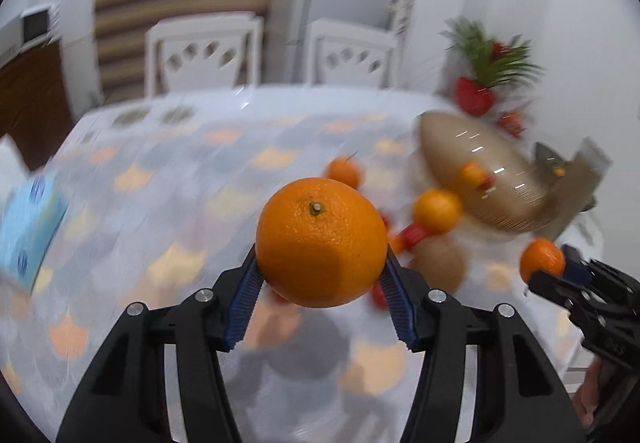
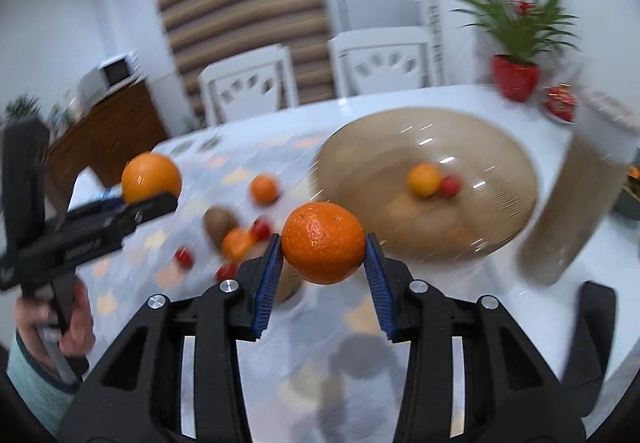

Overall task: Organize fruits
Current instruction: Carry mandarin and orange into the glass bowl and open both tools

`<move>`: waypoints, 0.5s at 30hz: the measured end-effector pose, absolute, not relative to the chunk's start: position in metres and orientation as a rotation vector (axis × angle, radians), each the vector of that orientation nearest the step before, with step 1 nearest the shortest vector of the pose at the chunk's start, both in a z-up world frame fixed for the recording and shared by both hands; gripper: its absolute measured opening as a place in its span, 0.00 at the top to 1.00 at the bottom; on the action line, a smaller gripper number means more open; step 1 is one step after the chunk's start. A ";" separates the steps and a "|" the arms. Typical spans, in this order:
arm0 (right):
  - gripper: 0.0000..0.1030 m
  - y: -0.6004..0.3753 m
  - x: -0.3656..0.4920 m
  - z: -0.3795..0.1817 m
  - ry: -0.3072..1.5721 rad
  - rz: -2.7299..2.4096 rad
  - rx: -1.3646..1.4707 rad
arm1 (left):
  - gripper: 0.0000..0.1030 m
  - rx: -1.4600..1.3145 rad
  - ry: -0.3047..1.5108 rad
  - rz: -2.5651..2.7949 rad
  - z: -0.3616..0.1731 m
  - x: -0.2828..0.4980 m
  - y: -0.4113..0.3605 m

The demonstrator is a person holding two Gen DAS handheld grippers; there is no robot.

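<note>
The left gripper's [image 1: 321, 271] jaws clamp a large round orange [image 1: 321, 242], held above the patterned tabletop [image 1: 192, 179]. The right gripper's [image 2: 324, 261] jaws pinch a smaller, darker mandarin [image 2: 323, 242] just before the wide brown ribbed glass bowl [image 2: 500, 211]. Inside that bowl lie a yellow-orange citrus [image 2: 424, 179] and a red fruit [image 2: 451, 186]. Left of the bowl, a brown kiwi [image 2: 219, 224] and small red fruits [image 2: 184, 256] are scattered.

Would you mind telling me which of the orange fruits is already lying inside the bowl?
The small orange fruit beside a red one in the brown bowl; the others lie on the table or sit in the tongs.
</note>
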State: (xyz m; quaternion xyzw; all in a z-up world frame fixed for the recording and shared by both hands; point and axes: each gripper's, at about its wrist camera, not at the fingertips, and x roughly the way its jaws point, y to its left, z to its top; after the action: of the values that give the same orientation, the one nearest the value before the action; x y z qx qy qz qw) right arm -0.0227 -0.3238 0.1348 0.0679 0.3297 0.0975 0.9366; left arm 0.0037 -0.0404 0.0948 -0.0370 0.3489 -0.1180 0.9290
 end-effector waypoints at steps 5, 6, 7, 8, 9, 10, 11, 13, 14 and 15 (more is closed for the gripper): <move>0.59 -0.353 -0.001 0.143 0.684 0.104 0.171 | 0.46 -0.050 0.680 -0.401 0.130 0.026 -0.099; 0.59 -0.356 0.004 0.141 0.695 0.093 0.175 | 0.46 -0.052 0.679 -0.425 0.134 0.029 -0.109; 0.59 -0.358 0.007 0.138 0.708 0.083 0.179 | 0.46 -0.054 0.679 -0.449 0.137 0.034 -0.120; 0.59 -0.360 0.013 0.133 0.727 0.071 0.183 | 0.46 -0.046 0.677 -0.474 0.139 0.039 -0.134; 0.59 -0.362 0.017 0.127 0.746 0.061 0.189 | 0.46 -0.034 0.675 -0.487 0.140 0.041 -0.143; 0.59 -0.365 0.021 0.122 0.764 0.057 0.198 | 0.46 -0.016 0.676 -0.501 0.139 0.047 -0.156; 0.59 -0.367 0.022 0.117 0.779 0.056 0.208 | 0.46 -0.009 0.683 -0.510 0.137 0.051 -0.164; 0.59 -0.371 0.027 0.109 0.805 0.056 0.225 | 0.46 0.000 0.706 -0.537 0.131 0.058 -0.180; 0.59 -0.373 0.028 0.106 0.813 0.055 0.229 | 0.46 0.002 0.723 -0.552 0.126 0.064 -0.188; 0.59 -0.373 0.028 0.106 0.813 0.055 0.229 | 0.46 0.005 0.735 -0.562 0.122 0.068 -0.194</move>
State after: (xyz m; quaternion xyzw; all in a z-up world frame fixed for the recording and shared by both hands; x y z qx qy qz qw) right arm 0.0279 -0.3726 0.1065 0.1112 0.3945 0.0269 0.9118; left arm 0.0676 -0.1941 0.1218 0.0022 0.3546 -0.2710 0.8949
